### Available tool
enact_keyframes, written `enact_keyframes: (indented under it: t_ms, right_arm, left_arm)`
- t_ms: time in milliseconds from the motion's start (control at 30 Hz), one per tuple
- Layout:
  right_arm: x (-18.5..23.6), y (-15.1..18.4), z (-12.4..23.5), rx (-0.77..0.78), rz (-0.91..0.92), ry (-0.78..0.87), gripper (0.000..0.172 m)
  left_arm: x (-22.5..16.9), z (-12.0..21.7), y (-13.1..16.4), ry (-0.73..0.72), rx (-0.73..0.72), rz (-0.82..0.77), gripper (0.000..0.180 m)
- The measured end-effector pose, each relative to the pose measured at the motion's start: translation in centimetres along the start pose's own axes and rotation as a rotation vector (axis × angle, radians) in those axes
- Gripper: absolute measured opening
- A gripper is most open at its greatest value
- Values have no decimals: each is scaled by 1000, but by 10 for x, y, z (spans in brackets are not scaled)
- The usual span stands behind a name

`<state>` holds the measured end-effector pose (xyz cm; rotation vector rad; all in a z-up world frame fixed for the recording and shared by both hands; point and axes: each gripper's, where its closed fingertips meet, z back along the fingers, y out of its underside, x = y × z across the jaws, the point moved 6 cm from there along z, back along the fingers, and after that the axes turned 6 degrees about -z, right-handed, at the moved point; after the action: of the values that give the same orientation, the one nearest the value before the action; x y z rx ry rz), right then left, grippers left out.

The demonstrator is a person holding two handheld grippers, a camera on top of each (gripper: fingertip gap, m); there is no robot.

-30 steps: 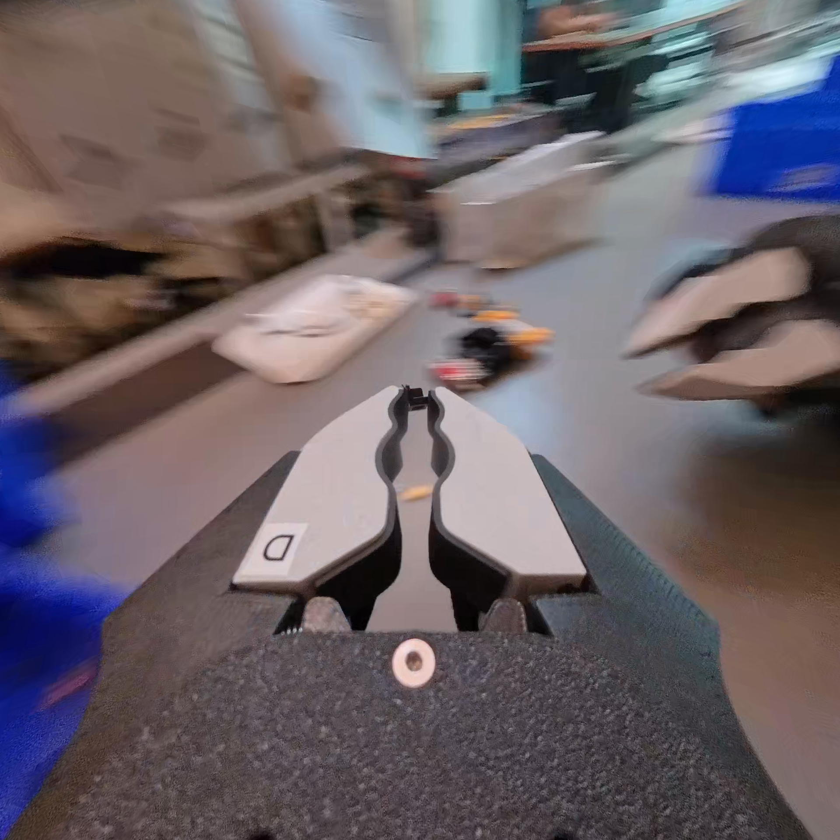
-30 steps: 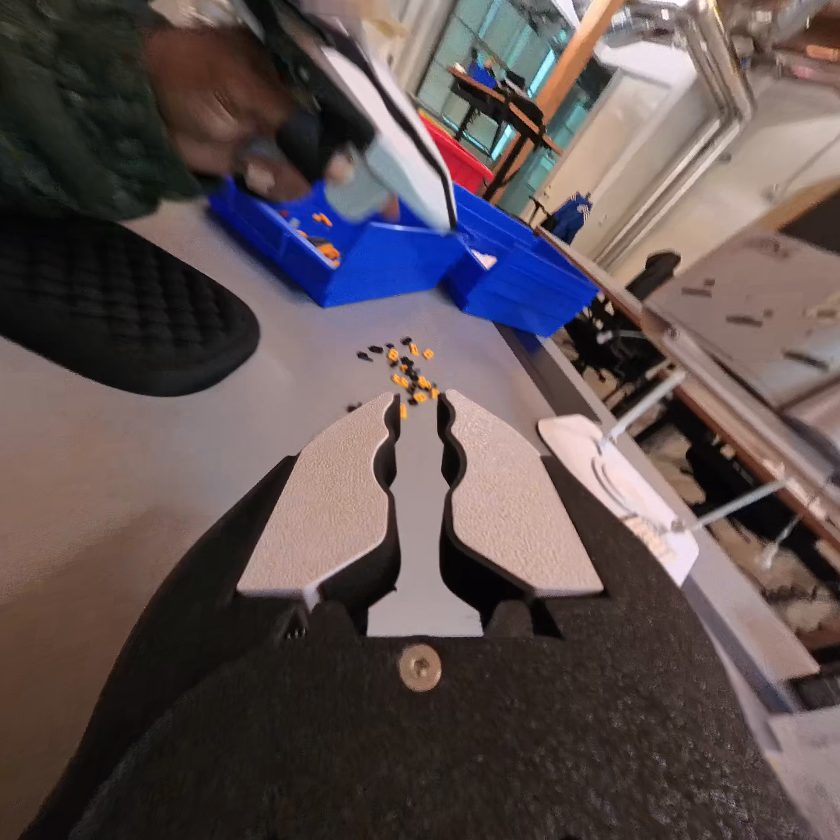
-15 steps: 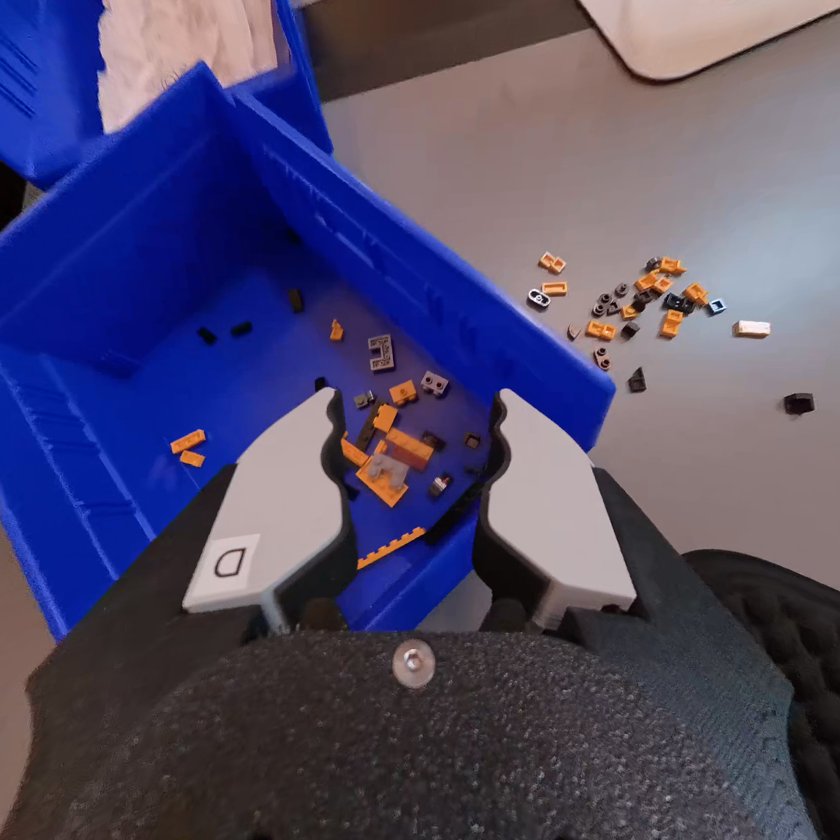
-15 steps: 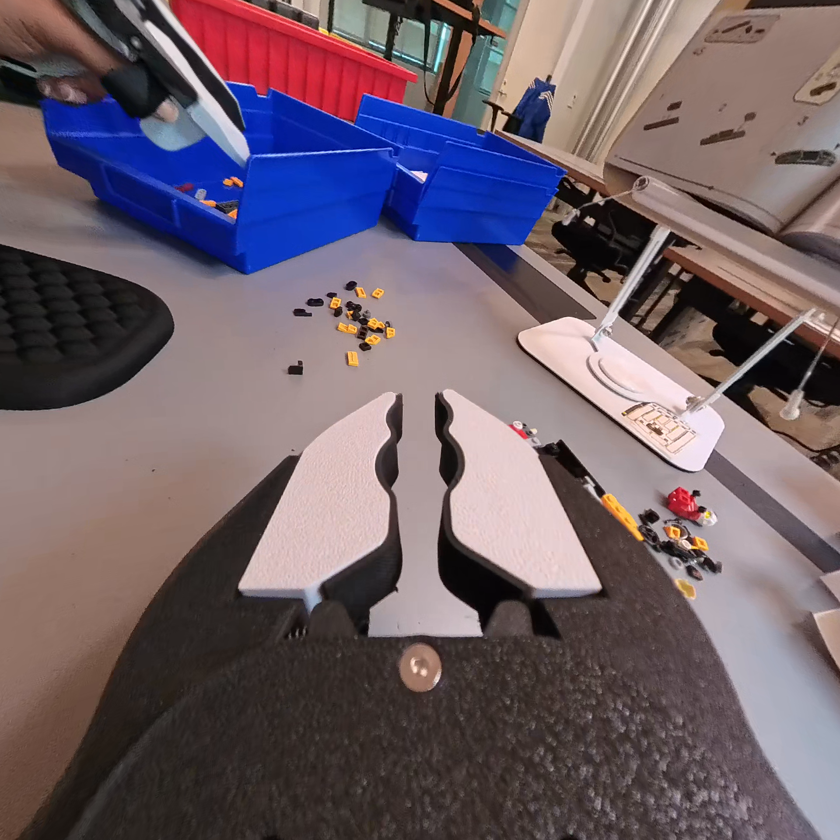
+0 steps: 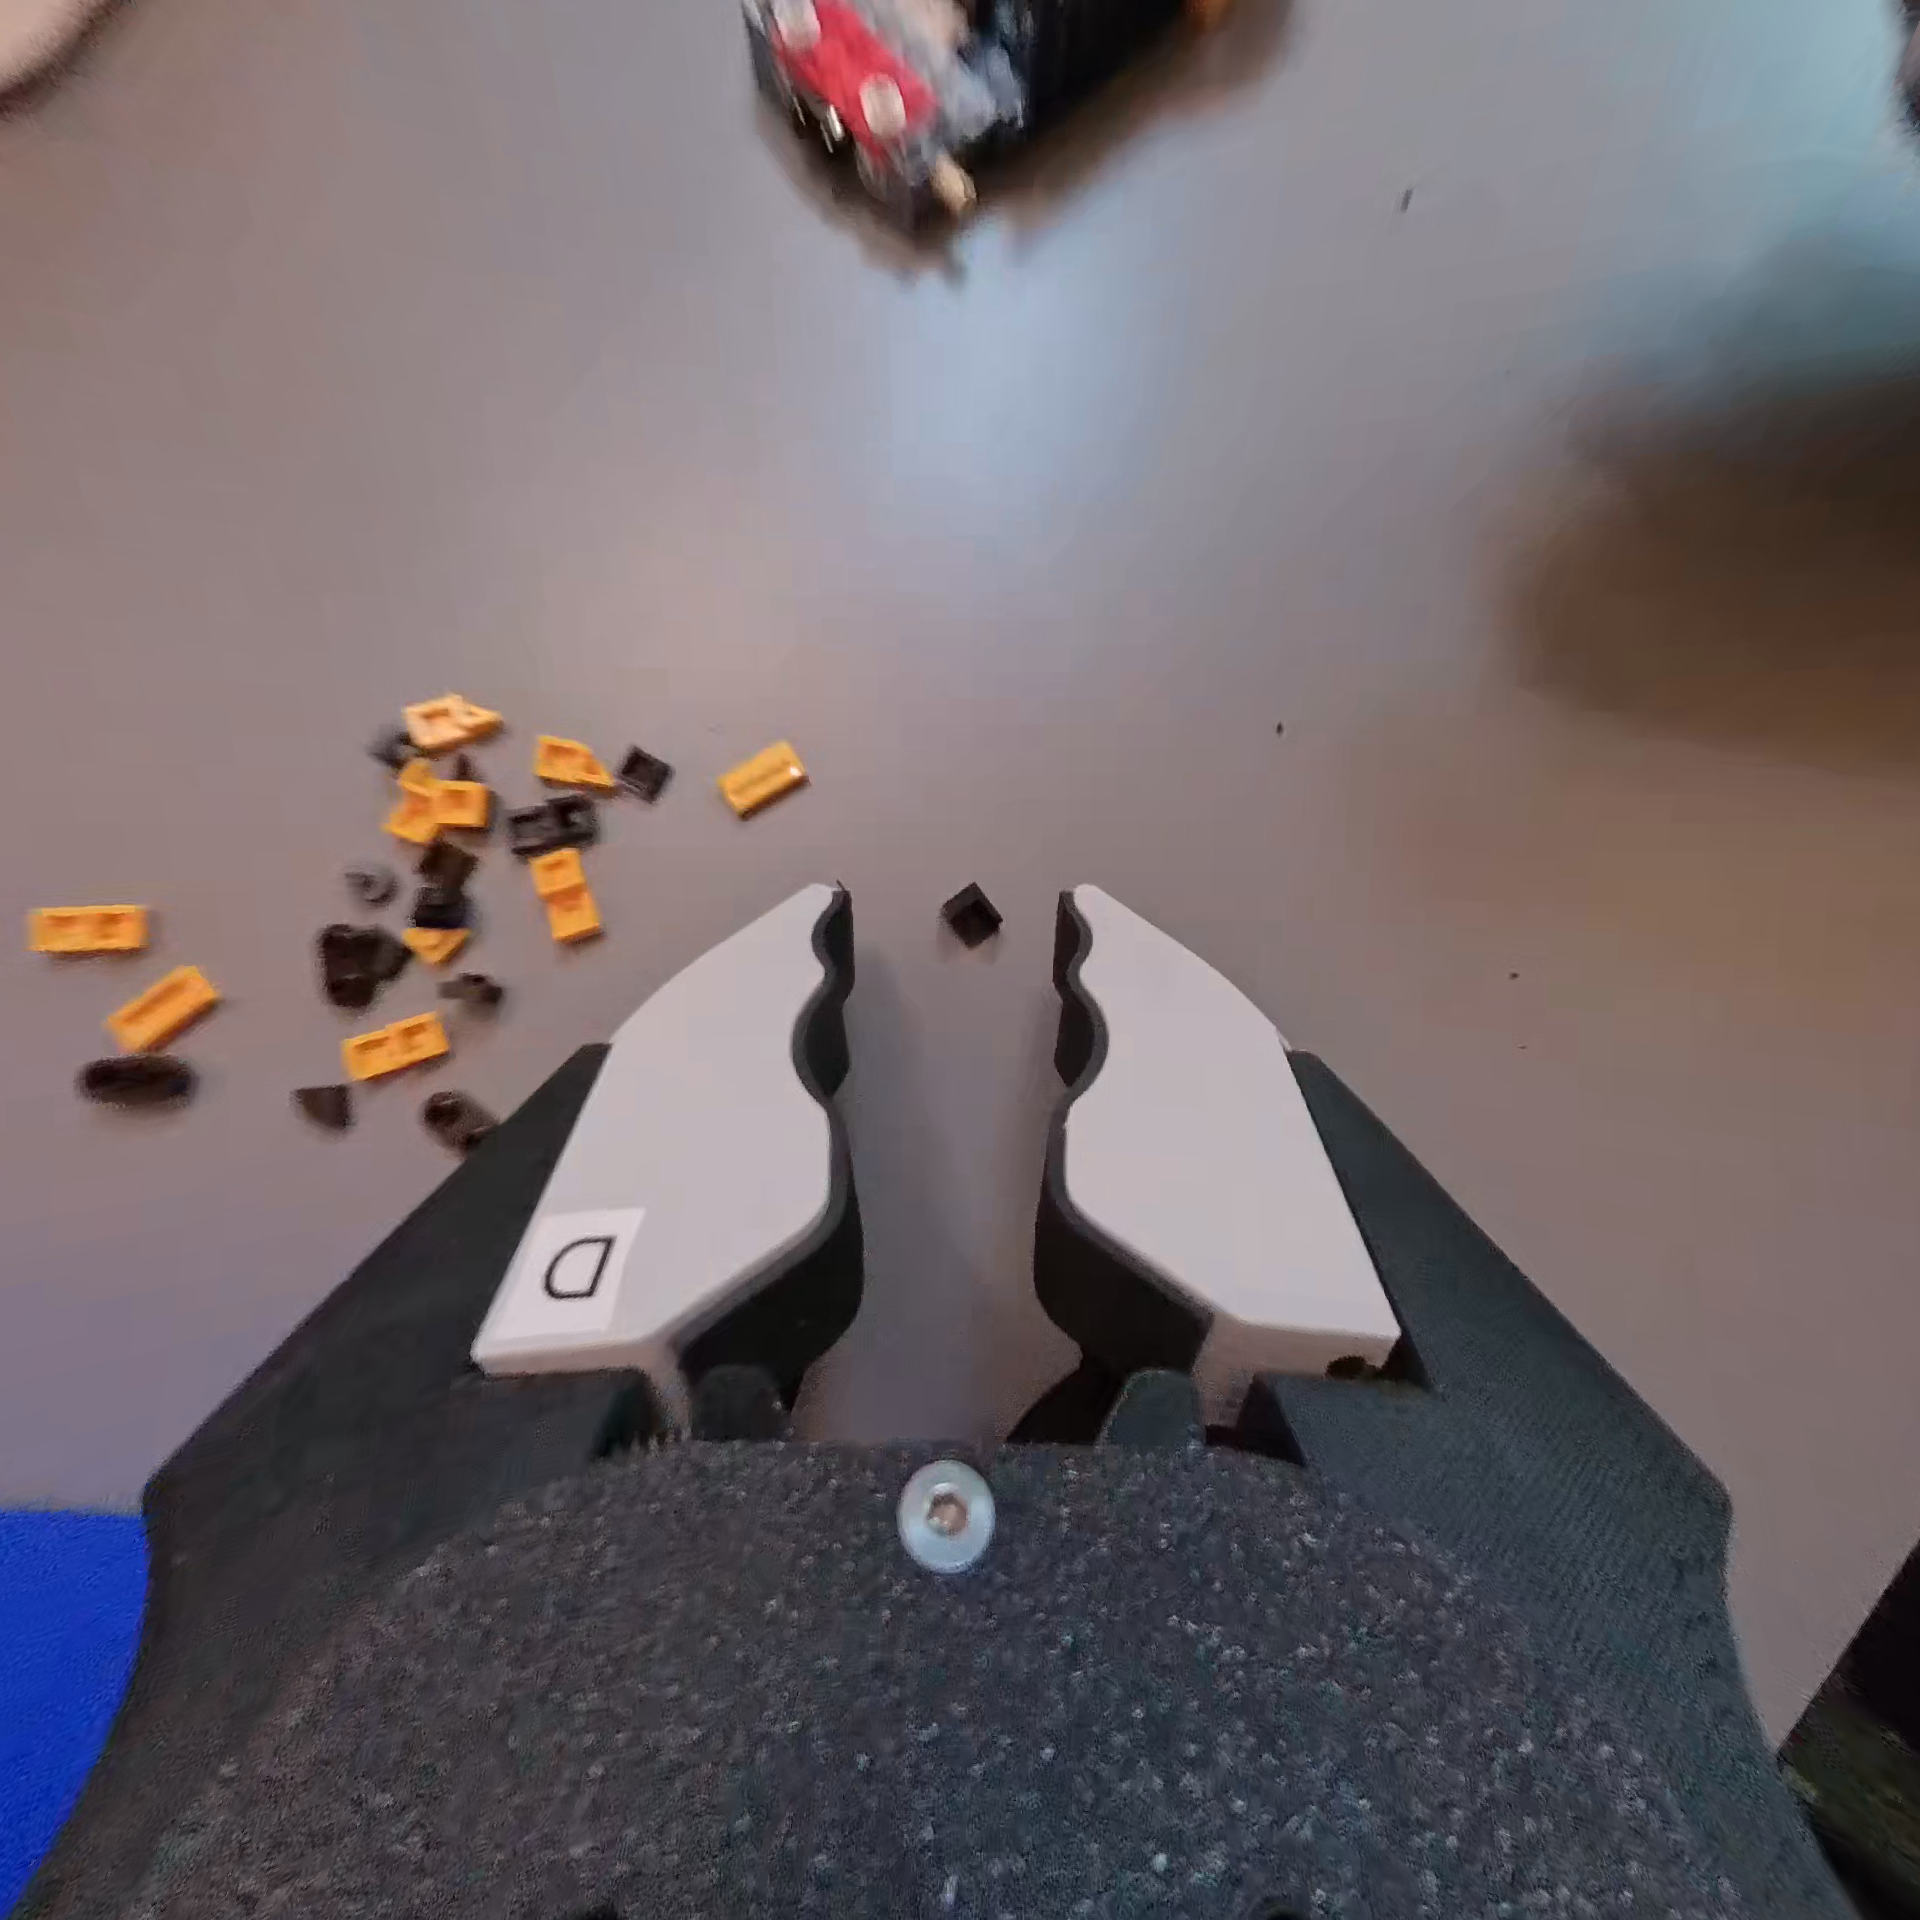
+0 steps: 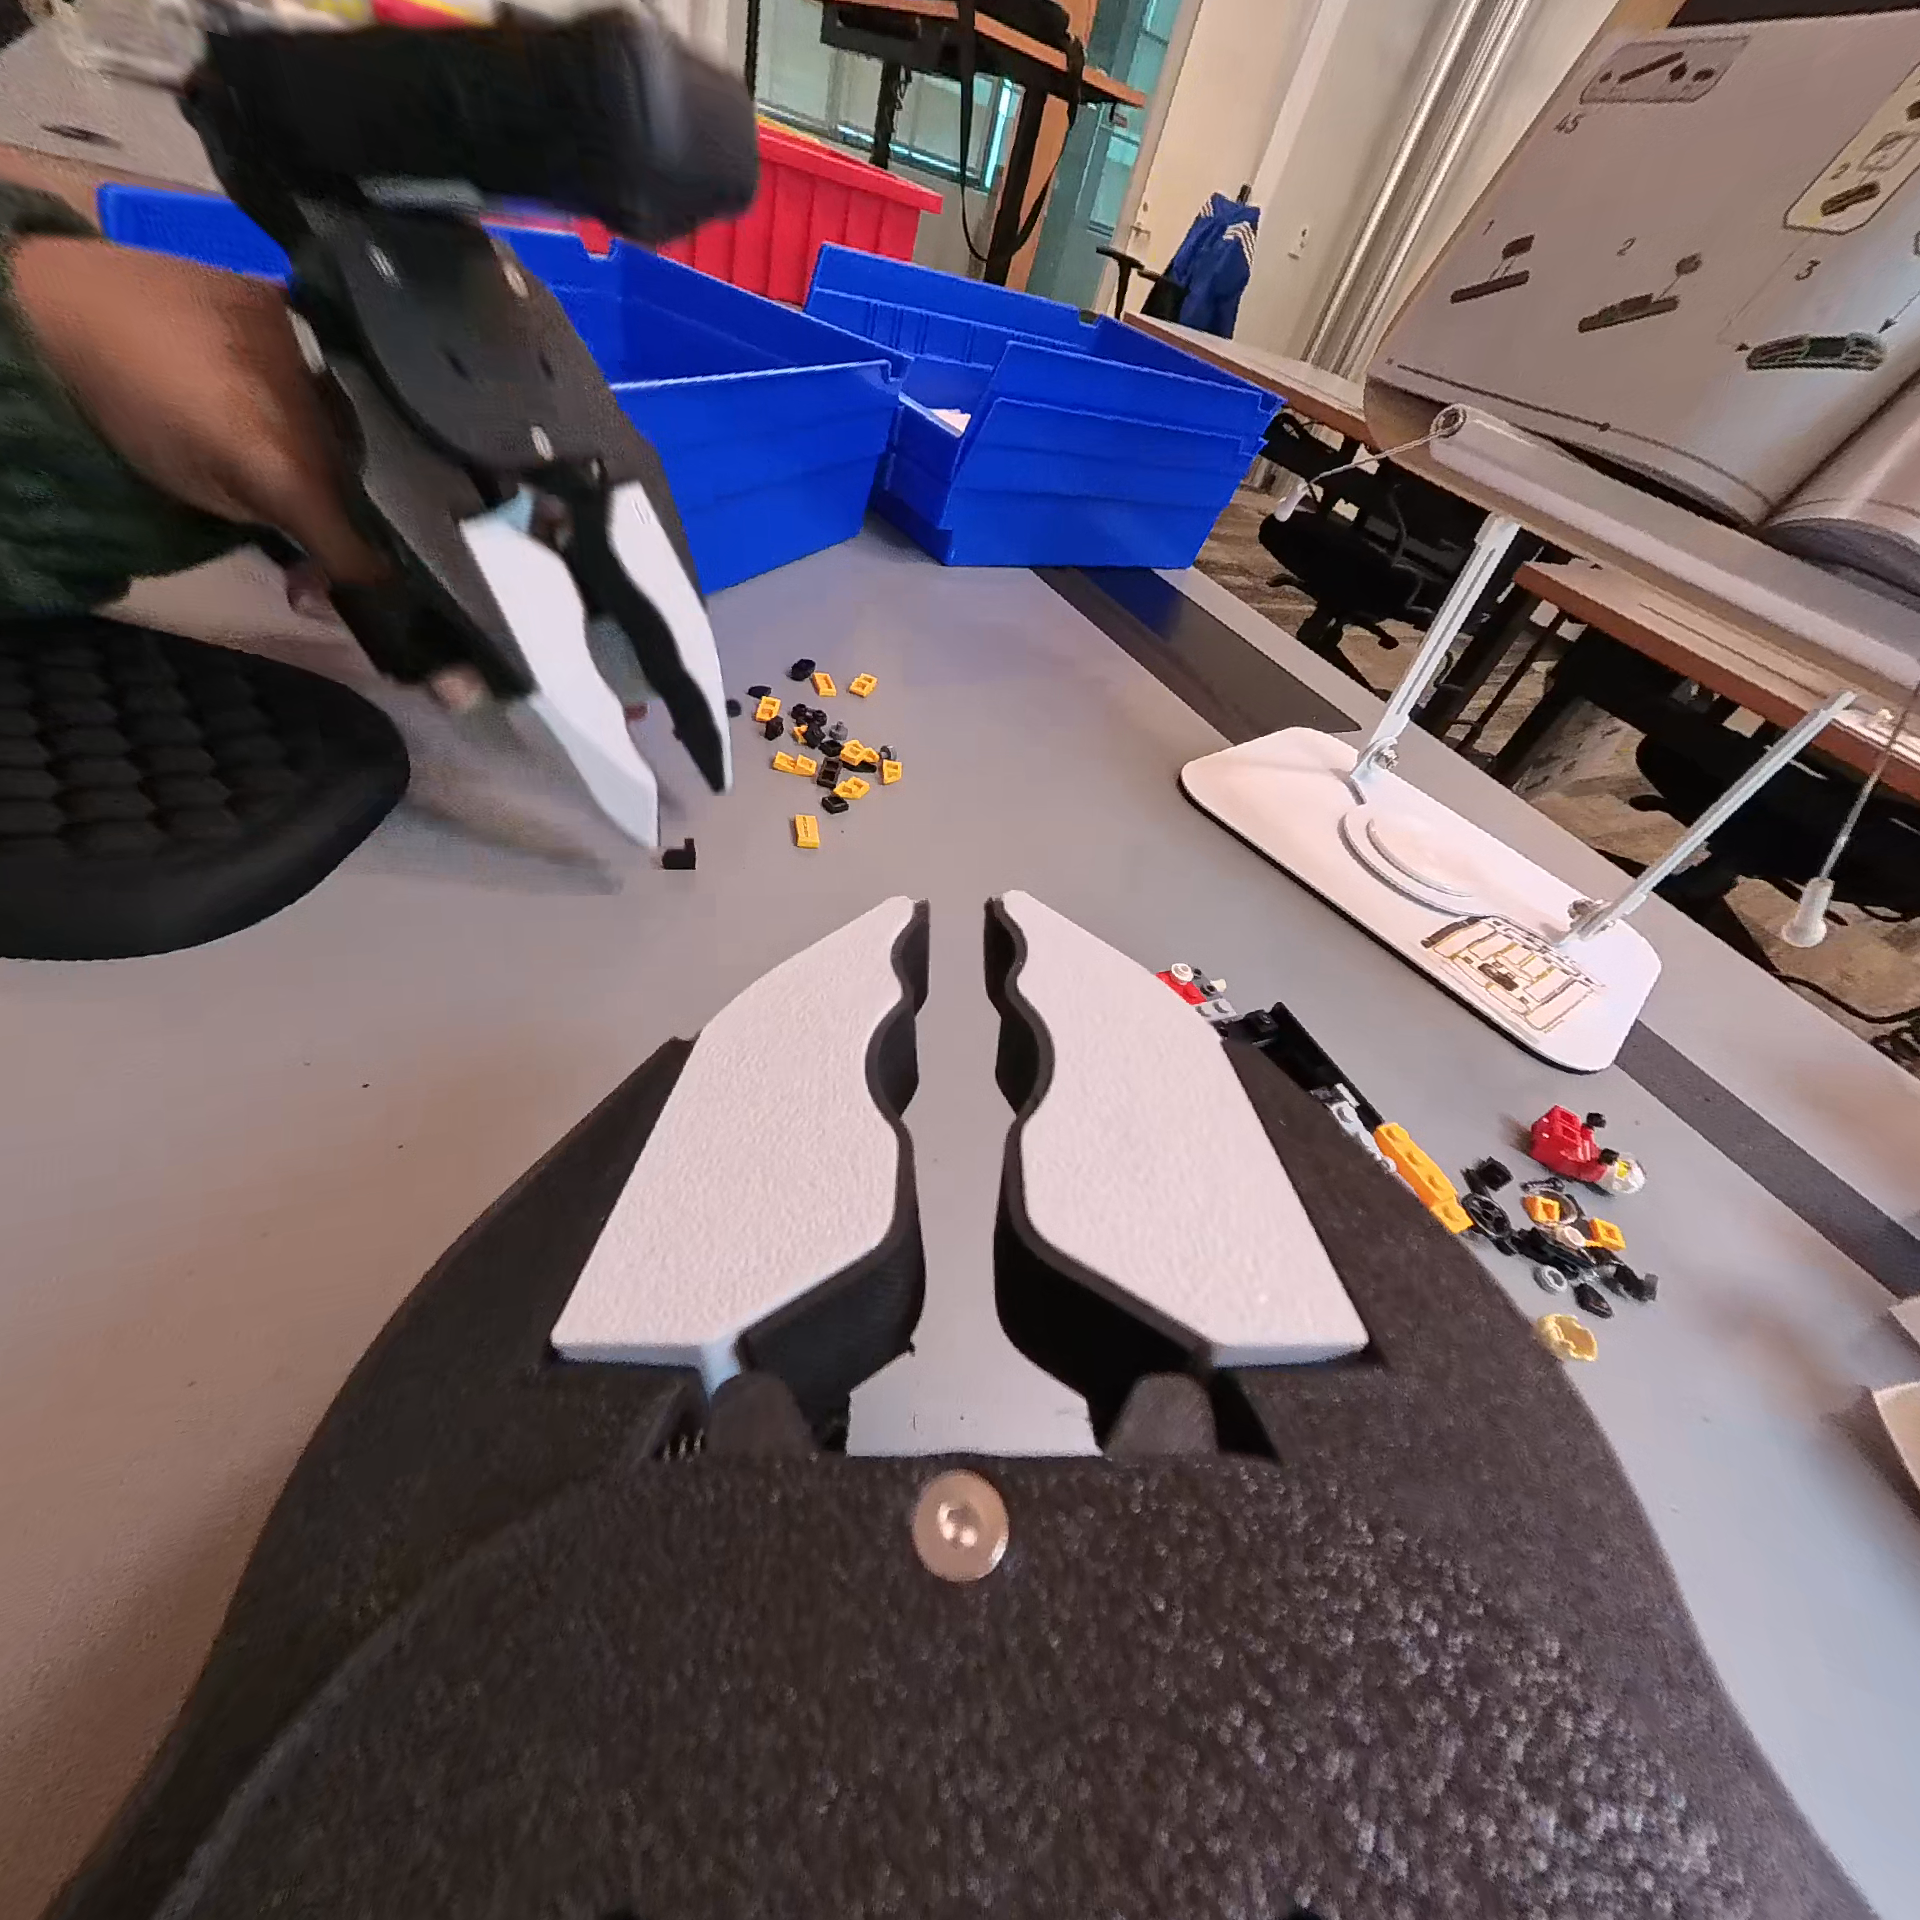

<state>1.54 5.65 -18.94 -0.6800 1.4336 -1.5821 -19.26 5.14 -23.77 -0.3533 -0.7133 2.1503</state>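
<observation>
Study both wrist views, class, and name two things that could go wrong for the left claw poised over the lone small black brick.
1. The left claw stands open around the small black brick, which sits nearer the right finger; closing unevenly might flick it away instead of gripping it.
2. The loose pile of orange and black pieces lies just beside the left finger; a slight sideways drift could scatter it across the grey table.
</observation>
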Motion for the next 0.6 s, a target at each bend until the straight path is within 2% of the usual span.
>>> enact_keyframes:
  t_ms: [67,167,267,333,433,533,600]
  right_arm:
    - [0,-1,0,-4,-2,-1,10]
    - [0,-1,0,-4,-3,-1,9]
    - [-1,-1,1,-7,1,10,9]
    - [-4,-2,2,-14,0,37,9]
    - [-16,-4,6,-33,-17,120,10]
    - [-31,-5,13,-53,-52,217,10]
    - [-43,-5,18,-63,-86,286,9]
  left_arm:
    - [-3,-12,3,16,39,-20,34]
    - [-4,-13,3,16,41,-16,11]
    - [-4,6,-4,-77,-16,-82,11]
    - [1,35,-16,-213,-137,-95,11]
    - [28,94,-18,-544,-283,-51,11]
    - [64,130,10,-745,-185,92,12]
    - [83,138,32,-760,-151,215,11]
